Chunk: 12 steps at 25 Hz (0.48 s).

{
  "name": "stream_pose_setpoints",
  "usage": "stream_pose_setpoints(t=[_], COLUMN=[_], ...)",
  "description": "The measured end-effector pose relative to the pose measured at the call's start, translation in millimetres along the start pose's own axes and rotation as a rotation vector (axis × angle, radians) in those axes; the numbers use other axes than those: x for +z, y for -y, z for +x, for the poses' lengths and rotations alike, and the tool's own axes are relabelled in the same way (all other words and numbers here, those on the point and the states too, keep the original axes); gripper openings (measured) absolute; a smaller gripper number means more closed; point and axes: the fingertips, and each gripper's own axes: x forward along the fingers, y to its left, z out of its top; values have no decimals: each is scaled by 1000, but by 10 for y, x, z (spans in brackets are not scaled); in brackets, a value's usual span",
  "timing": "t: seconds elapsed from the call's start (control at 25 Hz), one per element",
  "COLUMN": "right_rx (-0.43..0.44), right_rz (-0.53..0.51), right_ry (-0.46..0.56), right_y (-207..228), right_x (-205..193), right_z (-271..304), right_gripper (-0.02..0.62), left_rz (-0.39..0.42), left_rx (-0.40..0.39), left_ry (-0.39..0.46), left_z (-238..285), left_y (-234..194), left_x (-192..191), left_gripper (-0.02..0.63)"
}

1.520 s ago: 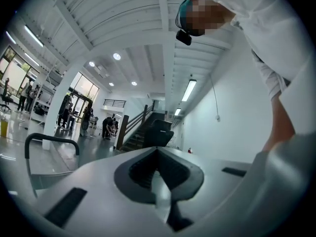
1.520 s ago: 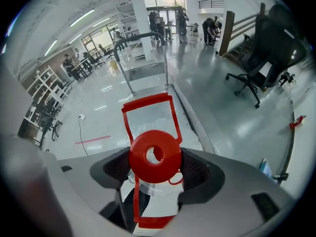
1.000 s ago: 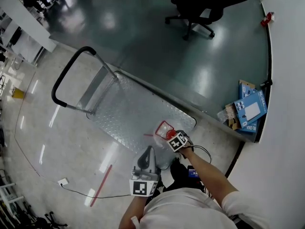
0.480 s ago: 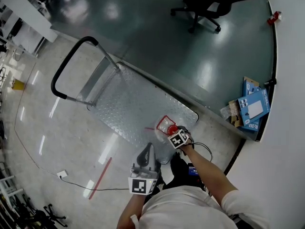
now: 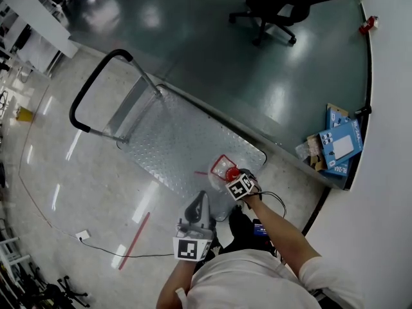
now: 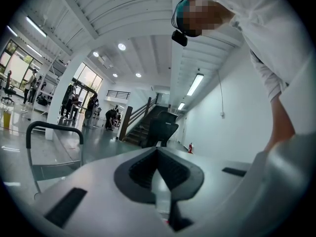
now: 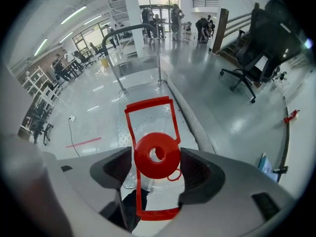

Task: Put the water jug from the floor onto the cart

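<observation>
Left gripper [image 6: 158,154]: jaws clenched together, nothing between them, aimed out across hall. Right gripper [image 7: 157,156]: jaws closed around neck of clear water jug [image 7: 149,125], one jaw on each side just under red cap [image 7: 144,163]. Jug sits over near end of cart [image 5: 174,140], above its diamond-plate deck; cannot tell whether it rests there. Blue boxes [image 5: 341,147] lie on floor at far right, print too small to read.

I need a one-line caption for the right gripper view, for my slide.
The right tongs hold the clear water jug by its red-capped neck over the metal cart.
</observation>
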Motion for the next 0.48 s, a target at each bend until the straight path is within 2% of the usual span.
stream_pose_setpoints(t=[0.08, 0.16, 0.24, 0.28, 0.36, 0.48], right_rx=[11, 0, -59, -92, -147, -202], right_rz=[-7, -13, -21, -29, -53, -68], right_ry=[38, 118, 253, 329, 480, 725], right_y=[-22, -25, 18, 38, 49, 7], right_x=[77, 218, 431, 539, 719, 919], right_z=[-158, -453, -897, -1149, -1673, -2522], right_gripper=[310, 296, 108, 54, 20, 12], left_rz=[-7, -10, -11, -10, -7, 4], left_rx=[1, -1, -10, -16, -33, -63], left_ry=[6, 18, 36, 45, 67, 104], left_z=[-7, -12, -18, -25, -49, -79], left_y=[17, 46, 80, 103, 168, 287], left_x=[21, 61, 134, 175, 263, 442], left_gripper=[3, 3, 3, 3, 3, 3])
